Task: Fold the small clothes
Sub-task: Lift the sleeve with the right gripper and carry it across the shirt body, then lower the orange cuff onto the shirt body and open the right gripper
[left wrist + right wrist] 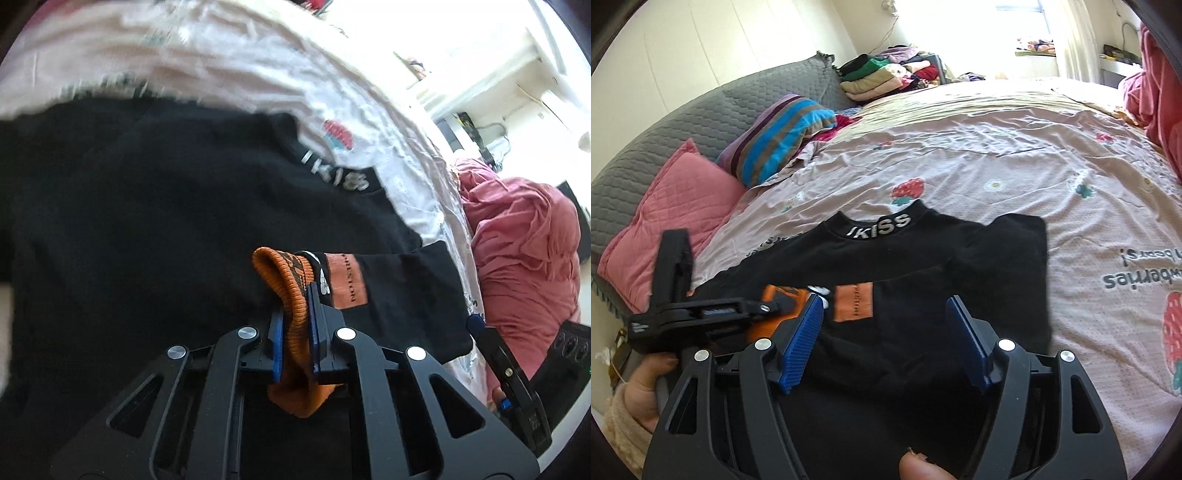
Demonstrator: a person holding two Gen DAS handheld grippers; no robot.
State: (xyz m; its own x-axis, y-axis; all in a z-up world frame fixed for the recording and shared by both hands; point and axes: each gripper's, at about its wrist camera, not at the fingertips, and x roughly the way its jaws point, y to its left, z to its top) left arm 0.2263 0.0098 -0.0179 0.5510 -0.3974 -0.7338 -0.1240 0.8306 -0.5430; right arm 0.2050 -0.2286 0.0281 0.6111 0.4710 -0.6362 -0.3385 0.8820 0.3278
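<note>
A small black top (923, 258) with "IKISS" on its collar (879, 226) lies flat on the bed, one sleeve folded across its front. The sleeve ends in an orange ribbed cuff (291, 295). My left gripper (295, 325) is shut on that cuff and holds it over the shirt's front; it shows at the left of the right wrist view (768, 306). My right gripper (886, 317) is open and empty, low over the shirt's lower half, with an orange patch (853, 302) just beyond its left pad.
The shirt lies on a pink strawberry-print sheet (997, 155). Pink (665, 214) and striped (779, 136) pillows lie at the left, a stack of folded clothes (886, 74) at the back. A crumpled red blanket (524, 251) is at the right.
</note>
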